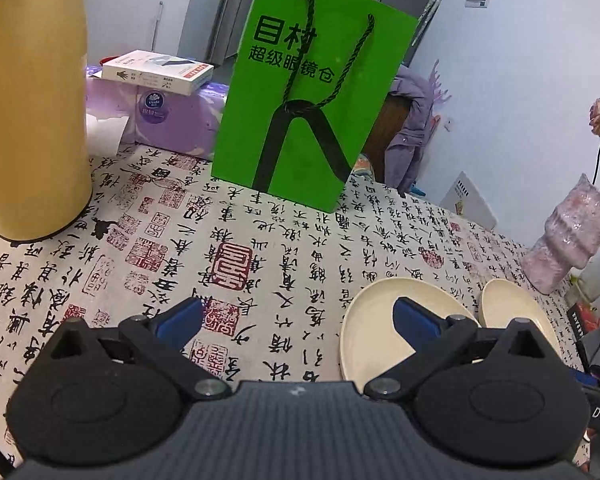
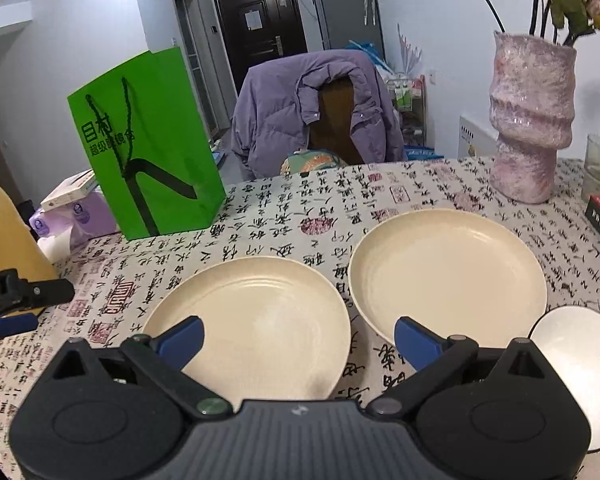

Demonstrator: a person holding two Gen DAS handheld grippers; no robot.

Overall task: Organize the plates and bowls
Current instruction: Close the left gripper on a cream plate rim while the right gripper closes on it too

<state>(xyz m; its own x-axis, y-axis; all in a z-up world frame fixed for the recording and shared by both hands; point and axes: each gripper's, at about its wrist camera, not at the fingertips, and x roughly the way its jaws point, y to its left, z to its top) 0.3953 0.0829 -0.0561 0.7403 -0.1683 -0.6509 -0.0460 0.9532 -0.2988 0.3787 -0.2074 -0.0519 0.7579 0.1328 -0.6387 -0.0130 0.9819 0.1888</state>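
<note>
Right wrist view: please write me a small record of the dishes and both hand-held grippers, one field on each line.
nearer dish: round cream plate, flat on the calligraphy-print tablecloth
second dish: deeper round cream plate, to its right, apart from it
third dish: white bowl, at the right edge, partly hidden
right hand-held gripper: open, holding nothing, over the nearer plate's front rim
left hand-held gripper: open, holding nothing
background: green paper bag, pink vase

We see two cream plates on a cloth printed with black calligraphy and red seals. The bag is green, the vase mottled pink, and the bowl looks white.
</note>
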